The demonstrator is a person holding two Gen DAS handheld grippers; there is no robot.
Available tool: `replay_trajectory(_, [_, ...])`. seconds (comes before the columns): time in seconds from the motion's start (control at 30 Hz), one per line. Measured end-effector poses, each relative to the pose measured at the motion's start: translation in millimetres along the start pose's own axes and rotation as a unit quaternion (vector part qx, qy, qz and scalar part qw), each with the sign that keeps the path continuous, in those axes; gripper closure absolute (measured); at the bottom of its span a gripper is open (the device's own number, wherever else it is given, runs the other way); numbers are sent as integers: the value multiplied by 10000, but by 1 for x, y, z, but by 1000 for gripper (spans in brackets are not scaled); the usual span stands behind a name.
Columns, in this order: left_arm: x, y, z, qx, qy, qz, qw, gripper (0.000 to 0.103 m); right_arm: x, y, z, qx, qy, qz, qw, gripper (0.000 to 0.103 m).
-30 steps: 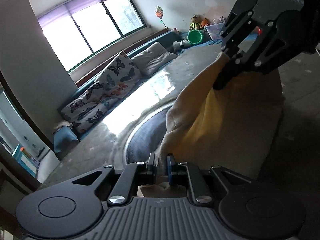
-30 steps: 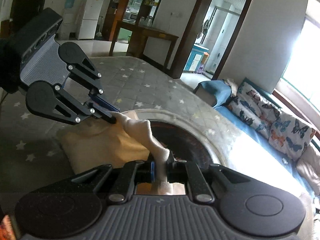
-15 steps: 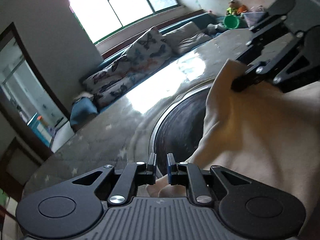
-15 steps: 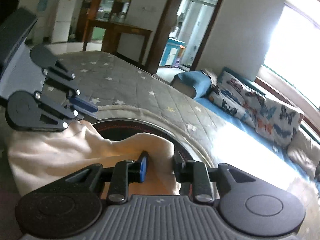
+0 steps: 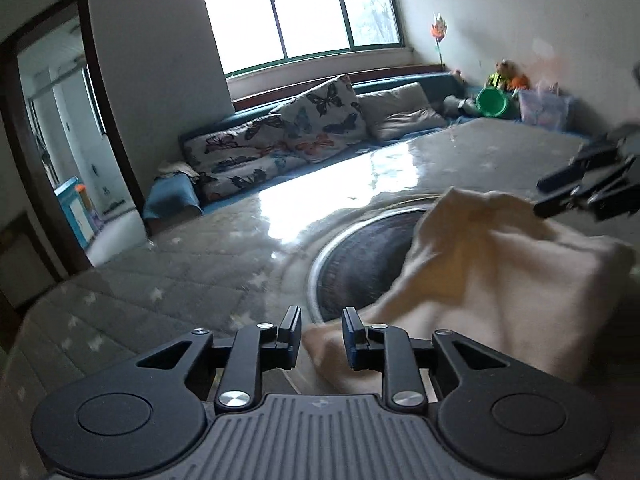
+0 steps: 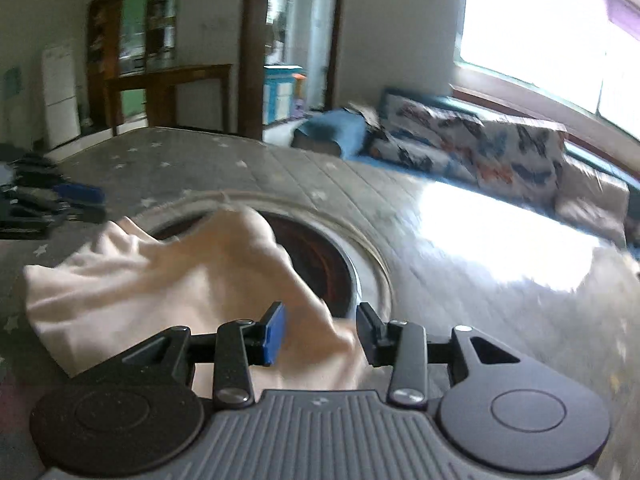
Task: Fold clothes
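Cream garment [image 5: 492,276], soft fleecy fabric, lies folded in a rumpled, roughly rectangular heap on the grey star-quilted mattress [image 5: 160,292], partly covering a dark round recess with a pale metal rim [image 5: 352,252]. Left gripper [image 5: 318,336]: jaws parted, nothing clamped; a loose cloth corner lies low between and just ahead of the fingers, contact not determinable. Right gripper [image 6: 320,330]: jaws wide apart, nothing held; the garment's near edge runs beneath the gap and spreads to the left of it. Each gripper shows at the other view's edge, beside the garment's far corner. Butterfly-print cushions [image 5: 288,140] line the bench under the window [image 5: 304,4].
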State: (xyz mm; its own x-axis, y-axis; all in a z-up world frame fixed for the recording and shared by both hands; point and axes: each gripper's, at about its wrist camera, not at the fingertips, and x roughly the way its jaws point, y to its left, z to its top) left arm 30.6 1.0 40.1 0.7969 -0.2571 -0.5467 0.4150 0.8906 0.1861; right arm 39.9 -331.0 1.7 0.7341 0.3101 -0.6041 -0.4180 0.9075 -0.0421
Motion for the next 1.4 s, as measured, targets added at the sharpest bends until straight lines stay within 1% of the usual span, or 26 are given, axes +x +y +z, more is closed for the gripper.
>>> replay_trajectory(0.1, [-3, 0, -5, -198, 74, -85, 9997, 78, 2, -12, -10, 452, 65, 116, 9989, 65])
replay_trajectory(0.3, [9, 6, -8, -603, 185, -94, 9980, 78, 12, -29, -18, 1109, -23, 347, 9932, 65])
replay_trajectory(0.47, [15, 6, -8, -712, 228, -108, 9971, 77, 18, -34, -25, 1196, -42, 409, 9920, 65])
replay_trajectory(0.53, [20, 5, -8, -719, 273, -143, 9969, 77, 17, -32, -25, 1149, -59, 382, 9926, 81])
replay_trajectory(0.57, [22, 3, -9, -686, 284, -134, 9972, 77, 17, -31, -25, 1115, -70, 354, 9931, 83])
replay_trajectory(0.63, [23, 1, -11, -632, 263, -125, 9976, 81, 15, -28, -24, 1047, -91, 299, 9940, 93])
replay_trajectory(0.7, [20, 1, -12, -627, 201, -82, 9978, 94, 10, -25, -23, 963, -157, 199, 9950, 95])
replay_trajectory(0.73, [19, 1, -12, -636, 159, -52, 9978, 95, 6, -23, -21, 899, -209, 128, 9957, 95])
replay_trajectory(0.8, [15, 2, -11, -647, 55, 28, 9979, 97, -3, -18, -18, 721, -340, -49, 9968, 96])
replay_trajectory(0.9, [10, 0, -9, -493, -153, 196, 9985, 98, -15, -7, -15, 355, -554, -398, 9970, 96])
replay_trajectory(0.97, [11, -5, -11, -341, -183, 293, 9988, 97, -11, 0, -17, 169, -504, -624, 9966, 96])
replay_trajectory(1.03, [18, -12, -15, -136, -156, 413, 9989, 97, 1, 3, -21, 105, -311, -733, 9968, 95])
replay_trajectory(1.07, [21, -15, -16, -42, -137, 453, 9989, 96, 7, 2, -22, 133, -176, -704, 9973, 93])
replay_trajectory(1.1, [22, -16, -16, -22, -103, 496, 9987, 94, 9, 0, -23, 203, -129, -660, 9975, 91])
replay_trajectory(1.13, [20, -15, -16, -36, -131, 527, 9985, 94, 5, -4, -21, 345, -224, -587, 9974, 88])
replay_trajectory(1.2, [16, -12, -16, -75, -194, 562, 9982, 93, -7, -14, -18, 626, -428, -470, 9960, 88])
replay_trajectory(1.33, [13, -2, -15, -150, -149, 724, 9971, 93, -20, -34, -14, 854, -397, -713, 9930, 88])
replay_trajectory(1.4, [10, 2, -14, -272, -171, 687, 9971, 93, -20, -43, -15, 977, -314, -736, 9920, 88])
